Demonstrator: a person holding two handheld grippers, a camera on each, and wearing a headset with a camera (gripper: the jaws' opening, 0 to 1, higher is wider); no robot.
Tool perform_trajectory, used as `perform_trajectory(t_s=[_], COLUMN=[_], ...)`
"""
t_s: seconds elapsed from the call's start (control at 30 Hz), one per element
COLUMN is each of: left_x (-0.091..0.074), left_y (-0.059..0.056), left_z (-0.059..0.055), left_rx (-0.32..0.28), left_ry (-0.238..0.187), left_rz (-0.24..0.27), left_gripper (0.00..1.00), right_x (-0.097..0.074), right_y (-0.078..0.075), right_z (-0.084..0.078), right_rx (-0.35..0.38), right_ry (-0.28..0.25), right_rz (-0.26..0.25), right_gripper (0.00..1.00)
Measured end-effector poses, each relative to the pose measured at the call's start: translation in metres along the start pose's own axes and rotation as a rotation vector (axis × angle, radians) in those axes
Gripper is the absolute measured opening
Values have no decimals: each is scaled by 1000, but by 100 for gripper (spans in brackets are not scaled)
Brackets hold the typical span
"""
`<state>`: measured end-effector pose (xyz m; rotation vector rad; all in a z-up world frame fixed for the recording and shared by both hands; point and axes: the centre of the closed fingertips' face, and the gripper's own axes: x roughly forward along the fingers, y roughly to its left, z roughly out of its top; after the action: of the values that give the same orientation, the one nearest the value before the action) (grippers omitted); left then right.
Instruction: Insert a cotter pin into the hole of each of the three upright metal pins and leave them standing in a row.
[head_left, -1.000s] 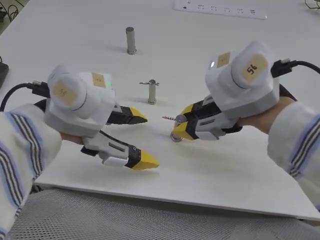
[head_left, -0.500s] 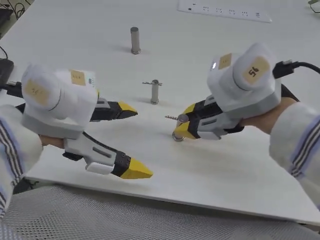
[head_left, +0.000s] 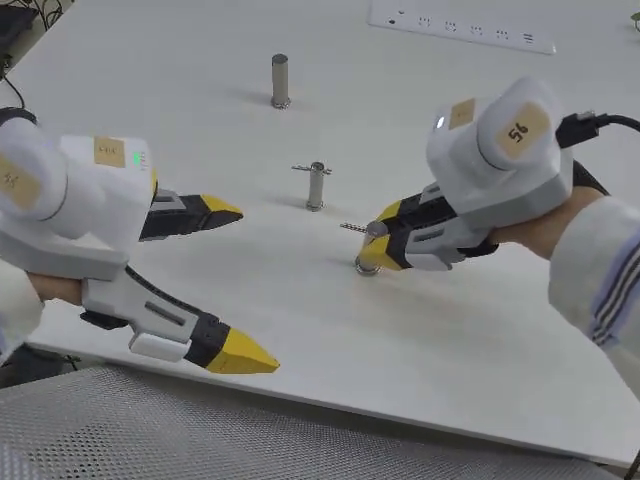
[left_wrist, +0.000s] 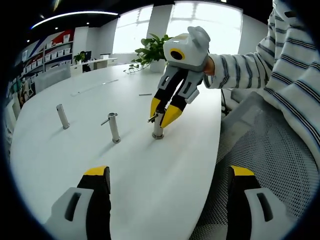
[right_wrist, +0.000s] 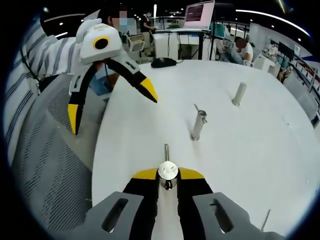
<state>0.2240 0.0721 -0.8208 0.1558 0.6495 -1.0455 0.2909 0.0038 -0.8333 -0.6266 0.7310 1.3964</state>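
Right gripper (head_left: 375, 245): centre-right of the head view, jaws pinched on the nearest metal pin (head_left: 367, 265), which stands on the white table (head_left: 300, 300) with a cotter pin (head_left: 352, 228) jutting from its top.
Left gripper (head_left: 252, 288): lower left, jaws spread wide, holding nothing.
Middle pin (head_left: 316, 187): upright at centre, second cotter pin (head_left: 305, 169) through its head.
Far pin (head_left: 280, 80): upright, upper centre.
Power strip (head_left: 460, 28): top right edge.
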Motion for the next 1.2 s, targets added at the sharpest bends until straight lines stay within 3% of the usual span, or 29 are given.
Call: perform_trajectory(t_s=[0.27,0.67,0.8,1.2], left_x=[-6,-11,-11,-13], left_y=[9,13,13,15], left_z=[2,-3,-5,-6], left_rx=[-11,-20,-24,-43], left_ry=[-21,1,9,9], left_rz=[46,70,73,90], left_gripper=[99,97,97,98], right_x=[-4,-4,-3,-3], right_y=[-25,-59,-67,-70], right_z=[-3,-1,-1,-1], right_rx=[-4,-17,-27,-72], right_ry=[-4,-17,-27,-41], right_rz=[-2,2,15,68], right_gripper=[13,13,13,14])
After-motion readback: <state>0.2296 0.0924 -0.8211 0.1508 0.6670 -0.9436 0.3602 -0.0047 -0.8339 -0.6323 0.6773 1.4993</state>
